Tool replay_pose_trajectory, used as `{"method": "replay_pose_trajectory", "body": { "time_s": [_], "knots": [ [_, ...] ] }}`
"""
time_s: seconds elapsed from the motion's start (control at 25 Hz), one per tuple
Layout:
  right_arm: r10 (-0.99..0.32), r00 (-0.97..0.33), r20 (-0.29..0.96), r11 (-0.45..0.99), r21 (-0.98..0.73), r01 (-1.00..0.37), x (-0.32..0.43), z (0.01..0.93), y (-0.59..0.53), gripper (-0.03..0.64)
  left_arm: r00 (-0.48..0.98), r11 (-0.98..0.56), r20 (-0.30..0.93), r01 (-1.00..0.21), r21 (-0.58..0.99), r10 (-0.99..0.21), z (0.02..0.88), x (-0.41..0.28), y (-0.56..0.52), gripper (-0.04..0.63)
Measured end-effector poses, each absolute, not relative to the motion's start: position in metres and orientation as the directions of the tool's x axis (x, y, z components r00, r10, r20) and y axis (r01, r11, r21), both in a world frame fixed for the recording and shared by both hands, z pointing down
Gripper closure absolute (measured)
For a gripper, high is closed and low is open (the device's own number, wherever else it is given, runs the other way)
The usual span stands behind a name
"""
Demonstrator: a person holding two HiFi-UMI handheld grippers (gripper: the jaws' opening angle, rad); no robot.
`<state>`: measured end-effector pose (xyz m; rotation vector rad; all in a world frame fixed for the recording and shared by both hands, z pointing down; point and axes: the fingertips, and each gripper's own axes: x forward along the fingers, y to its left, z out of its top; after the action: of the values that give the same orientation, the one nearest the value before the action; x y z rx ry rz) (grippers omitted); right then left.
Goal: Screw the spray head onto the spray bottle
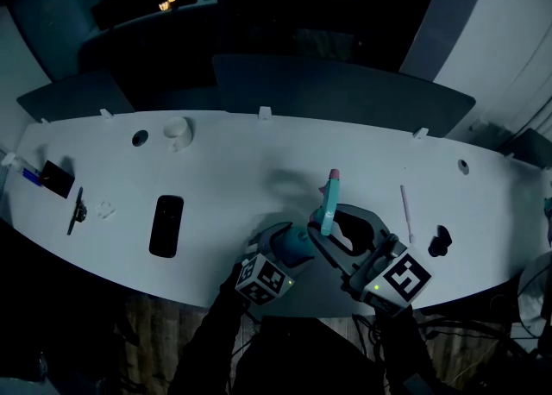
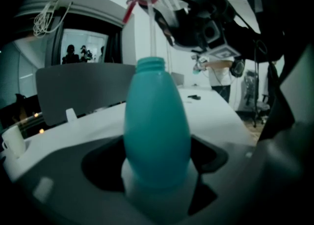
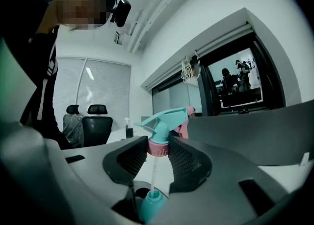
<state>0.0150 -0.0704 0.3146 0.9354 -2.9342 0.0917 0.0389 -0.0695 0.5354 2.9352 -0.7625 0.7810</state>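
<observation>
All views are dim and teal-tinted: the head view is darkest, only the table (image 1: 224,152) pale under overhead light with black beyond it, both gripper views bow and vignette at the edges, and the bottle (image 2: 157,121) in the left gripper (image 2: 156,165) looks soft, out of focus.

This was an office workroom. A long white desk (image 1: 259,156) had round cable holes (image 1: 140,138) near its far edge, and dark divider screens (image 1: 336,91) stood along that edge. Black office chairs (image 3: 97,123) with headrests stood before closed window blinds (image 3: 105,84). Through a glazed opening (image 3: 240,84), people (image 3: 226,79) could be seen in a neighbouring room, and a coil of cable (image 3: 188,69) hung beside the opening. A phone (image 1: 166,225) lay by the desk's near edge.
</observation>
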Motion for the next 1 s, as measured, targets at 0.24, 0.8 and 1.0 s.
{"method": "replay_pose_trajectory", "body": {
  "time_s": [0.24, 0.8, 1.0],
  "knots": [
    [-0.553, -0.807, 0.207, 0.827, 0.016, -0.562, -0.002, 0.363, -0.067, 0.494, 0.755, -0.880, 0.470, -0.460, -0.115, -0.457, 0.536, 0.038, -0.071, 0.190],
    [-0.582, -0.774, 0.250, 0.797, -0.012, -0.604, -0.001, 0.421, -0.067, 0.494, 0.752, -0.878, 0.472, -0.464, -0.116, -0.459, 0.537, 0.037, -0.070, 0.190],
    [-0.583, -0.779, 0.233, 0.801, 0.001, -0.599, -0.003, 0.426, -0.067, 0.494, 0.750, -0.878, 0.475, -0.464, -0.119, -0.461, 0.537, 0.036, -0.071, 0.190]
  ]
}}
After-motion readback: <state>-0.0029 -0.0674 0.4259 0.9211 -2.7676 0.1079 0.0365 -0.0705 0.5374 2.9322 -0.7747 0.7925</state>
